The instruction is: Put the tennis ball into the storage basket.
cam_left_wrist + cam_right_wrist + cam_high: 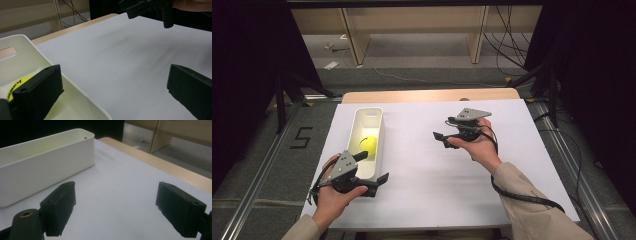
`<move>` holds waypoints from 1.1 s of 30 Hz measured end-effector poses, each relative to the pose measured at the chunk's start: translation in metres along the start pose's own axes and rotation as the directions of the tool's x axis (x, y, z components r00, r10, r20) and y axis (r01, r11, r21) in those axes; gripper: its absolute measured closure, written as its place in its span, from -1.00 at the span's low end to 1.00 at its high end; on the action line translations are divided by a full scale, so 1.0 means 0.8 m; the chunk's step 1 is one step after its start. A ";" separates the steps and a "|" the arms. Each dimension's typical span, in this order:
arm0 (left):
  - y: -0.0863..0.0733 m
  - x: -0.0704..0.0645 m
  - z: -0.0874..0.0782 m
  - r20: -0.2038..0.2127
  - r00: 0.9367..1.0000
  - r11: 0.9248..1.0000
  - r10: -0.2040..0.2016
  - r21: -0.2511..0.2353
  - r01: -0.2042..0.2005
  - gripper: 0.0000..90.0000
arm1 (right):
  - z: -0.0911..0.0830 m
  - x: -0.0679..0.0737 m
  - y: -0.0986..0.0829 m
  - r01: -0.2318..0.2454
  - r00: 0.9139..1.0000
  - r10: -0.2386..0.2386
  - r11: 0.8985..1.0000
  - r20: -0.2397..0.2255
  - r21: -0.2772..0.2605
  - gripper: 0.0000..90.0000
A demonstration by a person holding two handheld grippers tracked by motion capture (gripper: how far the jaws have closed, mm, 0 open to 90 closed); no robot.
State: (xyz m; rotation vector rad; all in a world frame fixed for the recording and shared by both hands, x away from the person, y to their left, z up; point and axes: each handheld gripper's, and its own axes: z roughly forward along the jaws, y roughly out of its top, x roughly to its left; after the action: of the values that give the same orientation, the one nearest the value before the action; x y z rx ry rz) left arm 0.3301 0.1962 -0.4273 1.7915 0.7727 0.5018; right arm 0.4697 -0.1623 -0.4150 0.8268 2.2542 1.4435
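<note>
A long white bin (375, 120) lies on the white tabletop (432, 185), left of centre, with a yellow ball (370, 146) inside. My left gripper (373, 167) is open at the bin's near end. In the left gripper view, one jaw hangs over the bin beside the ball (16, 87), the other over the table, and the bin's side wall (82, 98) lies between them. My right gripper (442, 128) is open above the table's middle and holds nothing. In the right gripper view it (115, 207) faces the bin's outer wall (47, 167).
The table's wooden far edge (427, 95) shows beyond the white sheet. Past it are a shelf frame (412, 30) and cables (507, 45) on the floor. A metal rail (257, 175) runs along the left side. The right gripper (147, 10) appears at the left gripper view's top.
</note>
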 end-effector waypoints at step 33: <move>0.000 0.000 0.000 -0.003 1.000 1.000 -0.001 -0.003 0.001 -1.00 | -0.082 -0.033 -0.047 -0.060 0.993 0.061 0.998 0.101 -0.015 -0.61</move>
State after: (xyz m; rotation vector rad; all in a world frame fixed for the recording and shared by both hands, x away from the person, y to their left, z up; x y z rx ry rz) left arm 0.3302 0.1966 -0.4268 1.7876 0.7743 0.5051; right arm 0.4427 -0.2370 -0.4215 0.9502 2.1612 1.4067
